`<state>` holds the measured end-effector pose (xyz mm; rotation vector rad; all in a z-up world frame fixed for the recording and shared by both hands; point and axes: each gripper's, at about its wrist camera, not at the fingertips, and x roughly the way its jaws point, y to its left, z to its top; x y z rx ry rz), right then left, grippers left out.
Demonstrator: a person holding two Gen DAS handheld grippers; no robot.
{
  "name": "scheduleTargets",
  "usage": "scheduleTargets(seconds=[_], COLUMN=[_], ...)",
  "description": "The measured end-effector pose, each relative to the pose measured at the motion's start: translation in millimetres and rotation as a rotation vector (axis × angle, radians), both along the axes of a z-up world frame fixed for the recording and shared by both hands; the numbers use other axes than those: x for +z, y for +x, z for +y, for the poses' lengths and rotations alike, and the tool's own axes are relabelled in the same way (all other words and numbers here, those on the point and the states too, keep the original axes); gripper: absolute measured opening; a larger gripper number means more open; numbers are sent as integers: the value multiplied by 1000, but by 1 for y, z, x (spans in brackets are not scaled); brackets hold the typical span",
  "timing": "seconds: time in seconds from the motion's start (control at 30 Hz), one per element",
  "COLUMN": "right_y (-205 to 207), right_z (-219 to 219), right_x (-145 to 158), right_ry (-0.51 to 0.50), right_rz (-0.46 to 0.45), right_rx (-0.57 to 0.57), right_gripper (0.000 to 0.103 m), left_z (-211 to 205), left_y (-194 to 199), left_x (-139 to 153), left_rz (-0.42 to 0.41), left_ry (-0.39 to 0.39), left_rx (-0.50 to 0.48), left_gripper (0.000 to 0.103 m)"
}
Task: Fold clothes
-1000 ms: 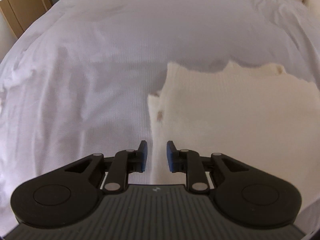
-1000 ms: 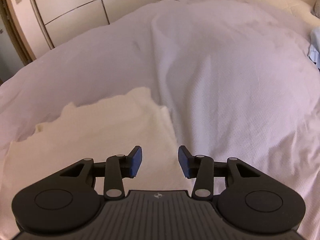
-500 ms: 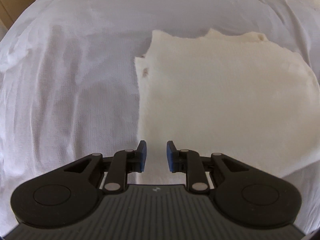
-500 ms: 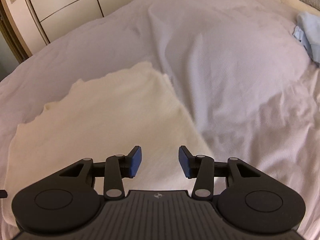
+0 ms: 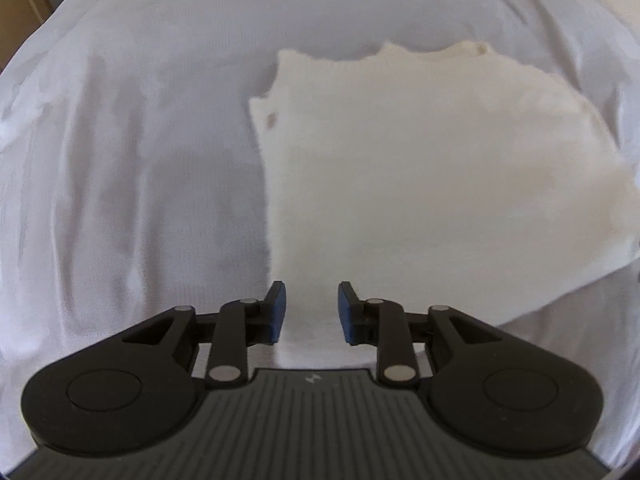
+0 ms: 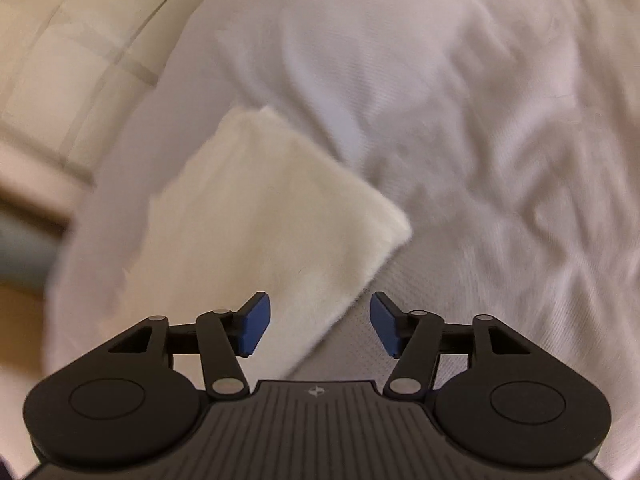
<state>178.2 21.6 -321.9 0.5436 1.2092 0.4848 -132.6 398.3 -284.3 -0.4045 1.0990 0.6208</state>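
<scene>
Nearest you, your left hand-held gripper hangs over the near left corner of the cream garment, its blue pads a little apart with nothing pinched; those jaws have just been opening, and only the garment's corner shows through the gap, below them and untouched as far as I can tell. Your right hand-held gripper sits over the garment's near right edge, jaws spread wider and also just opened further, empty, with that edge running under the gap between the pads. The view here is blurred, so contact cannot be told. The garment lies flat on the white bed sheet as a rough rectangle, layered: a lower layer peeks out at its far left with a small brown mark, and its far edge is ragged with a collar-like bump. So I judge at least one fold is in and laid down, both grippers free of it. Left to do, likely: one more fold across to halve it, or tidying that uneven far edge. Beyond the garment there is only wrinkled sheet, then pale cupboard panels at far left.
</scene>
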Motion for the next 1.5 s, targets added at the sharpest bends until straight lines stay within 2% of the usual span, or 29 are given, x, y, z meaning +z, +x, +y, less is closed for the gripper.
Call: scheduleTargets(seconds=[0.13, 0.27, 0.4, 0.43, 0.5, 0.57, 0.67, 0.7, 0.73, 0.77, 0.87, 0.93, 1.03, 1.07, 1.1, 1.27, 1.33, 1.43, 1.5], right_y=[13, 25, 36, 39, 47, 51, 55, 56, 58, 59, 61, 61, 35, 17, -2, -109, -146, -192, -214], right_z=[-24, -24, -16, -12, -5, 5, 8, 9, 11, 14, 34, 58, 116, 134, 152, 214, 231, 246, 250], right_x=[-33, -57, -66, -66, -65, -66, -78, -76, -74, -71, -50, -26, 27, 43, 59, 79, 66, 29, 2], right_ry=[172, 261, 355, 395, 439, 348, 346, 337, 327, 297, 134, -28, -326, -373, -418, -411, -391, -403, -447], right_rz=[108, 151, 125, 107, 64, 41, 88, 87, 86, 77, 28, -50, -389, -538, -685, -1138, -1204, -1201, -1209], right_rx=[-169, -230, -230, -214, -168, -122, -161, -163, -164, -158, -122, -62, 155, 243, 331, 740, 914, 1171, 1280], right_gripper=[59, 58, 58, 51, 49, 48, 46, 43, 32, 26, 21, 19, 17, 16, 16, 15, 15, 15, 36], left_z=[-8, -4, 2, 5, 10, 16, 20, 21, 21, 22, 26, 29, 36, 40, 44, 63, 70, 79, 82], left_y=[13, 21, 24, 24, 25, 24, 23, 23, 22, 22, 24, 24, 17, 11, 5, -38, -56, -76, -85], left_x=[-7, -15, -17, -18, -19, -22, -29, -31, -33, -36, -44, -44, -39, -36, -34, -19, -14, -11, -14], left_rz=[-7, -22, -52, -58, -66, -79, -94, -98, -99, -96, -91, -96, -125, -141, -158, -247, -274, -318, -333], left_ry=[15, 11, 6, 3, -7, -27, -50, -53, -54, -53, -58, -70, -99, -114, -131, -210, -230, -269, -299], left_rx=[-35, -31, -23, -19, -4, 9, 12, 9, 1, -9, -23, -20, -8, 2, 15, 95, 129, 178, 207], left_gripper=[28, 28, 28, 28, 28, 28, 28, 28, 28, 29, 28, 25, 20, 20, 19, 17, 17, 16, 16])
